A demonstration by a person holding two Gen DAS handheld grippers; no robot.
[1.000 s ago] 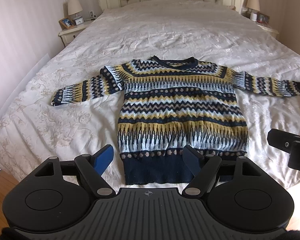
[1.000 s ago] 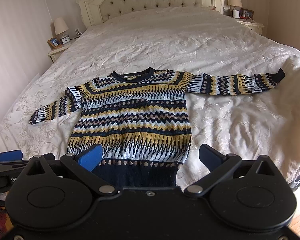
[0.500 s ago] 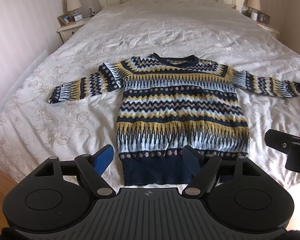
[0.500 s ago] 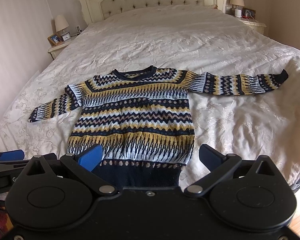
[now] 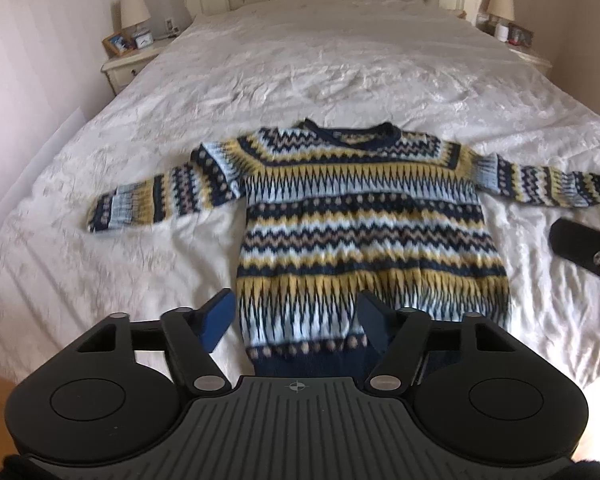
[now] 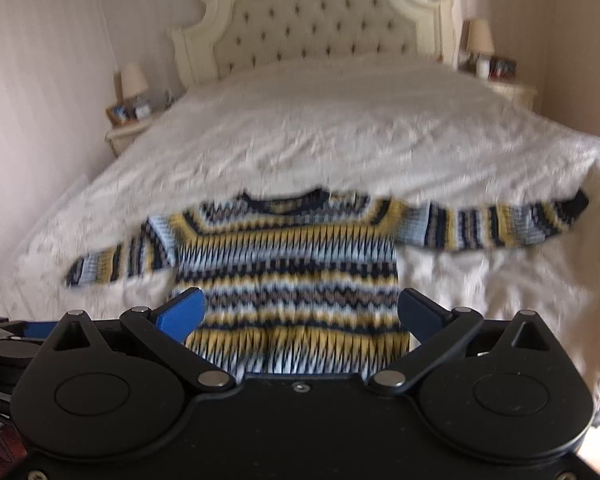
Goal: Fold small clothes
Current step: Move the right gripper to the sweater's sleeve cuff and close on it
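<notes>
Both grippers sit farther in over the bed than a second ago; in the right wrist view more of the headboard shows and the sweater's dark hem band has dropped out of sight behind the housing. Left gripper (image 5: 296,322): jaws have just been closing in, blue pads nearer each other than before, yet a clear gap remains and nothing is pinched. Sweater's lower body shows through that gap; whether the pads touch the knit cannot be told. Right gripper (image 6: 302,314): jaws spread wide, nothing gripped, the sweater's lower stripes visible between the pads. Frame is motion-blurred.

Sweater (image 5: 364,224): patterned knit, navy, yellow, pale blue and tan bands, lying flat and face up near the foot of the bed, neckline toward the headboard, both sleeves stretched out to the sides. Navy hem band lies just ahead of the left gripper's housing. Left gripper's left pad sits just outside the sweater's left side edge over bare bedspread; its right pad sits over the lower body.

Part of the right gripper shows at the right edge of the left wrist view, below the sweater's outstretched sleeve.

Bed (image 5: 340,72): white textured bedspread, creased. Tufted cream headboard (image 6: 324,28) at the far end. Nightstand (image 5: 130,64) at left with lamp (image 5: 134,10) and a framed picture; second lamp (image 5: 500,2) at right.
</notes>
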